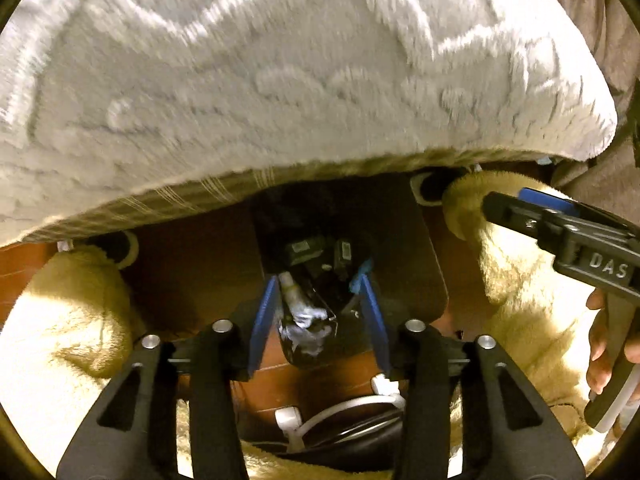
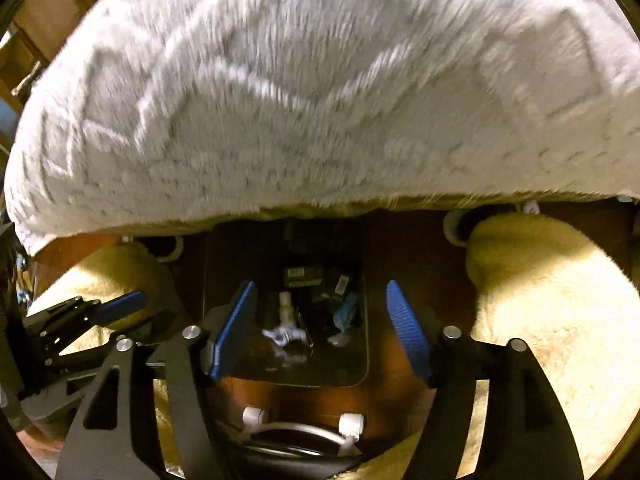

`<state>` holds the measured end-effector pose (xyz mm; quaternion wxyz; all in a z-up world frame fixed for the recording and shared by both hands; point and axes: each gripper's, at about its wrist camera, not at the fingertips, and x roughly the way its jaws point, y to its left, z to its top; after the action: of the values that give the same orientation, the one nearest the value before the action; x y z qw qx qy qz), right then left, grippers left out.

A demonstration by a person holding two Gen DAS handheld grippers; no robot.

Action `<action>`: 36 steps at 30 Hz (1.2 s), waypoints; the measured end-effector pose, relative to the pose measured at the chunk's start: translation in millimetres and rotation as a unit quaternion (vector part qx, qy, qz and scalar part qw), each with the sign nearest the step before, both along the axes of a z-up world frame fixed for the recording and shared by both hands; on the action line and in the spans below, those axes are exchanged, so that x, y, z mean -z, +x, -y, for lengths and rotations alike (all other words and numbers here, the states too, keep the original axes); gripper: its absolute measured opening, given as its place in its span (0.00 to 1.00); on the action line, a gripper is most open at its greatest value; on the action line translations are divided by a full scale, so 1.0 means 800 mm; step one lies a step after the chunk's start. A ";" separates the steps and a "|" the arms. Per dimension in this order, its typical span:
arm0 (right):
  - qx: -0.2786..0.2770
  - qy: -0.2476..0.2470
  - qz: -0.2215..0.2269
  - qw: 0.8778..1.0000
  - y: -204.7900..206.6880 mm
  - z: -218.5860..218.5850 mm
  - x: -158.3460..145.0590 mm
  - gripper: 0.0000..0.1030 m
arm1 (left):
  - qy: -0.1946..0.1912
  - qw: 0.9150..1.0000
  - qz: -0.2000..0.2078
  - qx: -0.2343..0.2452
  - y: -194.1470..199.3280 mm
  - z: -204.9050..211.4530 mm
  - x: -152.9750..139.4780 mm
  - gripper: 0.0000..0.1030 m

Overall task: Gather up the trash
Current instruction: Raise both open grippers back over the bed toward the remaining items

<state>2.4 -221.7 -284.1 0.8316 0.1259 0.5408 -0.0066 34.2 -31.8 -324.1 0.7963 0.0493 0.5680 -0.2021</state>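
Two tools hung steeply over one dark bin [image 2: 362, 372], which stood on the red-brown floor [image 1: 192, 256] between two cream fleece mounds [image 1: 68, 320] (legs, we judged, with the bin set between them for easy dropping). Beyond the bin a white fleecy blanket [image 1: 280, 80] filled the upper view.

Both tools were aimed into the bin's mouth, we reckoned, because that is where collected trash belongs. Black labelled boxes [image 2: 302, 274] and a pale bottle neck [image 2: 285, 304] already lay inside it.

The left hand-held gripper [image 1: 318, 280] stood partly spread above the bin. A dark packet [image 1: 306, 326] with white crumpled stuff on it sat between its blue pads [image 1: 262, 320], close against the left pad and clear of the right one, so nothing pinched it. Whether the packet was dropping or already resting in the bin we could not tell.

The right hand-held gripper [image 2: 320, 284] was spread wide over the bin, with nothing between its pads. A hand [image 1: 612, 344] held its grip, well to the bin's right.

Near the bin's close edge lay white cables [image 2: 296, 428].
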 end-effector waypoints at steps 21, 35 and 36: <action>0.025 -0.109 0.164 0.980 0.036 0.044 -0.180 0.97 | 0.010 0.982 0.186 -0.022 0.032 -0.013 -0.183 0.90; 0.021 -0.101 0.175 0.979 0.189 0.070 -0.206 0.97 | 0.011 0.975 0.219 -0.023 0.164 0.019 -0.229 0.90; 0.016 -0.101 0.175 0.979 0.201 0.067 -0.204 0.97 | 0.015 0.976 0.218 -0.022 0.177 0.023 -0.229 0.90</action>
<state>163.1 -275.6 -120.7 0.9218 0.0489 0.3810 -0.0523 175.5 -49.9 -140.6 0.9044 0.0915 0.3848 -0.1602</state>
